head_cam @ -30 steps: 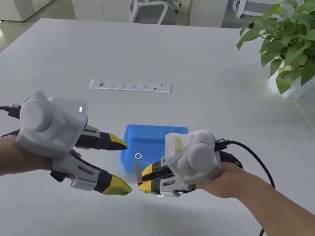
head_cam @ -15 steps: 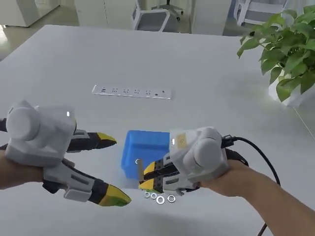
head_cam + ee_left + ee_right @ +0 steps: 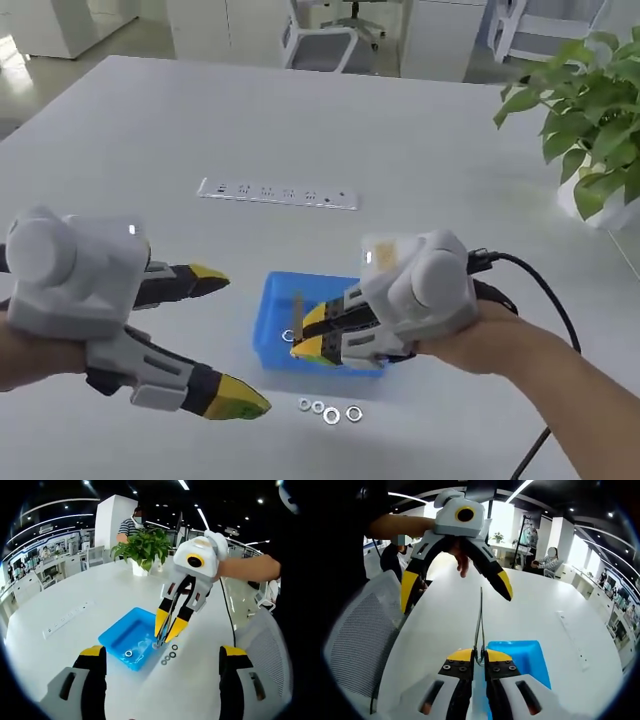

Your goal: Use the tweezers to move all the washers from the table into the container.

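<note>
So the right tool [image 3: 305, 335] has its jaws squeezed narrow on the tweezers [image 3: 297, 312]. They poke out past the yellow tips and angle down over the blue container [image 3: 322, 288], which sits mid-frame, a bit low, in the head view. In the right gripper view the tweezers [image 3: 480, 622] run straight up the middle of the frame from between the jaws, with the container [image 3: 525, 662] at lower right.

There's one washer in the container [image 3: 288, 336], close to the tweezers. Can't tell if they're actually touching it. It's clearer in the left gripper view, lying near the container's nearest corner [image 3: 128, 653].

The washers on the worktop [image 3: 330, 410] make a short row just below the container's front wall, bottom centre of the head view.

The left tool [image 3: 232, 340] is at the left of the frame, jaws spread wide, nothing in them, well apart from the container.

Further up the worktop [image 3: 430, 170] there's a white power strip [image 3: 278, 194] lying flat, and a potted plant [image 3: 590, 110] at the upper right edge. A black cable [image 3: 545, 325] trails off the right tool toward the lower right.
</note>
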The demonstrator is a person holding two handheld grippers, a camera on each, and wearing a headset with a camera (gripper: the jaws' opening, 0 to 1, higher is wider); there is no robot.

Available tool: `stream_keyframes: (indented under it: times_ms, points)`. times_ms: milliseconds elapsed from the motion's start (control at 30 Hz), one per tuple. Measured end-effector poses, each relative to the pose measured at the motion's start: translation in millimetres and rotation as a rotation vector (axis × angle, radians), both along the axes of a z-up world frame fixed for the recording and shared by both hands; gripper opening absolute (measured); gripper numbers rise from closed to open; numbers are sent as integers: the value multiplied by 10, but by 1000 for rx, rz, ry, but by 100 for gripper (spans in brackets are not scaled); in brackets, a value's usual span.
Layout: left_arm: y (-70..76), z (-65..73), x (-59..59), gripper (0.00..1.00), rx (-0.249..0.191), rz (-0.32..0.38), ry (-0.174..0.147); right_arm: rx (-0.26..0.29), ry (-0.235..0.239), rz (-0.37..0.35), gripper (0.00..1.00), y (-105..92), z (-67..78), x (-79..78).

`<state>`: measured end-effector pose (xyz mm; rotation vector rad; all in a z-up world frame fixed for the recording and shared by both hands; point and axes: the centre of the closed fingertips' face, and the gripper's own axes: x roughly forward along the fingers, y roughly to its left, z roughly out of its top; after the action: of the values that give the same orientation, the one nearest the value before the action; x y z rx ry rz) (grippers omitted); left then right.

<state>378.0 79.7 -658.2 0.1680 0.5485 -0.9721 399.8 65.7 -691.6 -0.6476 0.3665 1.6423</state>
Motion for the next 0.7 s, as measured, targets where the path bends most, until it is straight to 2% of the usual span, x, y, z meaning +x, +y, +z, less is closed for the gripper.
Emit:
stream_keyframes:
  times_ms: [200,367,433,700]
  points:
    - [20,18,9,99,-7,22,-3,16,-12,-4,8,38,30,144]
    - [29,25,32,99,-15,43,-11,19,-20,-4,8,62,-8,261]
    - [38,24,53,98,-8,52,-26,21,-20,-6,8,68,-23,296]
    - [36,28,149,82,-3,81,-63,23,-26,4,8,71,-131,403]
